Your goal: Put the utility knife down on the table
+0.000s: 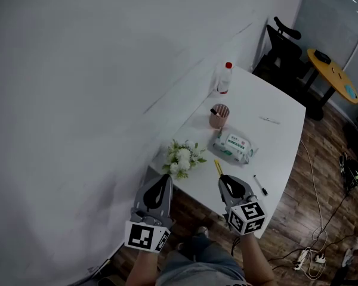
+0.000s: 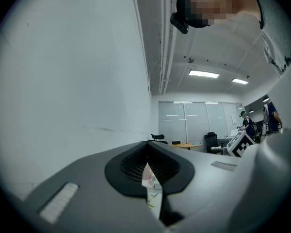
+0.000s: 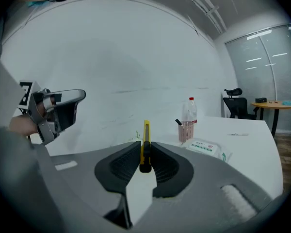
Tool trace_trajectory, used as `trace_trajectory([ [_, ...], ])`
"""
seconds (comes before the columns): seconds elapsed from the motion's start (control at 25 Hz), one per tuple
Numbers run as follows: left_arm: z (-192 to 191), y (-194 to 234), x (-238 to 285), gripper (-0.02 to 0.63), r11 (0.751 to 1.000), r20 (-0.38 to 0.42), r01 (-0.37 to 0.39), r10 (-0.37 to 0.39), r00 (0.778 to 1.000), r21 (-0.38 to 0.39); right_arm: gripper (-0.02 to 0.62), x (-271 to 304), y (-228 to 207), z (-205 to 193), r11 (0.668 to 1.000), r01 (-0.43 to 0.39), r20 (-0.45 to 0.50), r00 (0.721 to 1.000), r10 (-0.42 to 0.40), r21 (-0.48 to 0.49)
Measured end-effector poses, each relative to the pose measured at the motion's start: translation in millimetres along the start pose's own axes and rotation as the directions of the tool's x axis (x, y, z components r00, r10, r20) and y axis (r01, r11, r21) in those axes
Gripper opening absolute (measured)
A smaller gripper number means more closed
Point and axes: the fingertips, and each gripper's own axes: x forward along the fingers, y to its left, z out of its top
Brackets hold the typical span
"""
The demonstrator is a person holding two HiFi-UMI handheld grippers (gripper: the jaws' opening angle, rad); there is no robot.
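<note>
Right gripper (image 1: 225, 181) pinches utility knife (image 3: 146, 139) over white table (image 1: 277, 137), near edge.
Left gripper (image 1: 165, 178) beside it, jaws together, empty.

White wall (image 1: 77, 100), dark wood floor (image 1: 298, 189) (cables (image 1: 313, 173) trailing), black office chair (image 1: 283, 46), round yellow table (image 1: 334, 76), ceiling lights (image 2: 203, 74).

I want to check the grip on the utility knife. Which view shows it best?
The right gripper view: the yellow utility knife stands clamped between the jaws of the right gripper. The head view shows only its yellow end past that gripper; the left gripper view misses it.
</note>
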Motion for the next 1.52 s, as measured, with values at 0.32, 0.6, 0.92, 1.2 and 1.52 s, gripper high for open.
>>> trace_trajectory([
  [0.32, -6.8, 5.7, 1.5, 0.014, 0.999, -0.018, -0.044, 0.044, 0.999, -0.007, 0.064, 20.2, -10.9, -40.6, 0.999, -0.027, -0.128, 0.991, 0.03, 0.023],
  [0.6, -13.3, 13.4, -1.8, 0.014, 0.996, -0.032, -0.089, 0.089, 0.996, -0.002, 0.064, 40.3, -18.7, -79.9, 0.999, -0.042, -0.246, 0.968, 0.049, 0.035],
  [0.92, -17.3, 24.9, -9.0, 0.014, 0.989, -0.049, -0.146, 0.146, 0.988, 0.002, 0.064, 58.4, -26.1, -112.7, 0.998, -0.056, -0.357, 0.932, 0.059, 0.02],
  [1.2, -18.9, 33.3, -13.3, 0.014, 0.983, -0.056, -0.183, 0.184, 0.981, 0.007, 0.064, 72.5, -30.3, -129.6, 0.998, -0.062, -0.422, 0.905, 0.06, 0.01],
  [1.52, -21.5, 43.5, -18.2, 0.014, 0.976, -0.067, -0.218, 0.219, 0.974, 0.013, 0.064, 83.7, -32.7, -141.6, 0.998, -0.058, -0.471, 0.881, 0.045, -0.013],
])
